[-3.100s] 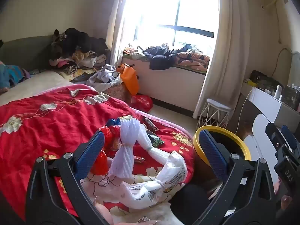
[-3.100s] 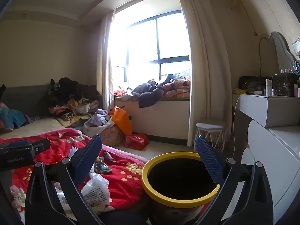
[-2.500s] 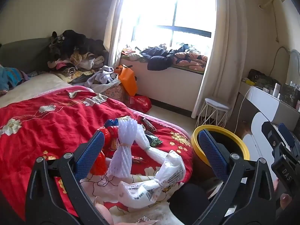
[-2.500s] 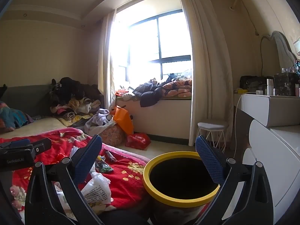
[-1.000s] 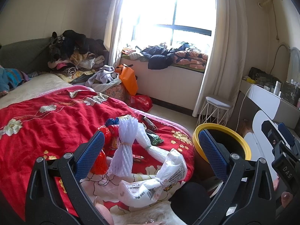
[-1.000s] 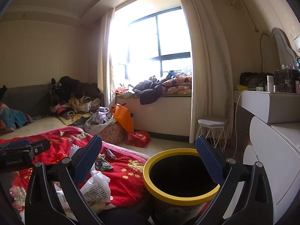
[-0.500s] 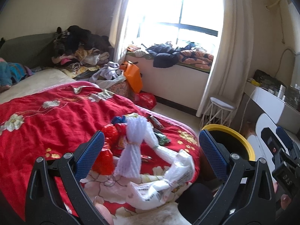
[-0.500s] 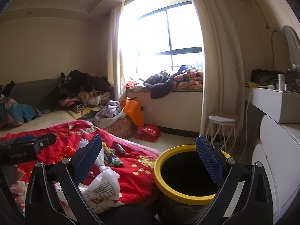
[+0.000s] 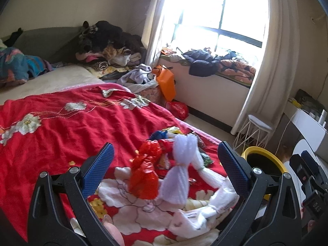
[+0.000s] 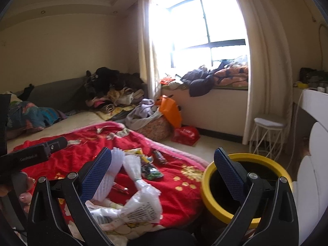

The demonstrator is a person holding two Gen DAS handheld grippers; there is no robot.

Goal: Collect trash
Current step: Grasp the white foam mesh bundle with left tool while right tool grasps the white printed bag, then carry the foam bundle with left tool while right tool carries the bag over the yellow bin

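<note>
A heap of trash lies on the red flowered bedspread (image 9: 61, 127) near the bed's foot: a crumpled red plastic bag (image 9: 144, 176), white foam netting (image 9: 180, 164), a printed white plastic bag (image 9: 207, 211) and small dark wrappers (image 10: 152, 171). My left gripper (image 9: 164, 168) hangs open just above the heap, the red bag and netting between its blue pads. My right gripper (image 10: 163, 176) is open too, between the white plastic bag (image 10: 141, 209) and the yellow-rimmed bin (image 10: 246, 188) beside the bed.
Piled clothes (image 9: 108, 47) cover the sofa at the back. An orange bag (image 10: 170, 110) and a red bag (image 10: 185, 135) sit on the floor below the window seat. A white stool (image 10: 268, 133) and a white dresser (image 10: 313, 143) stand to the right.
Both grippers have swung left and forward toward the bed. The trash heap now sits centred between the left fingers, and the bin has slid to the right in both views.
</note>
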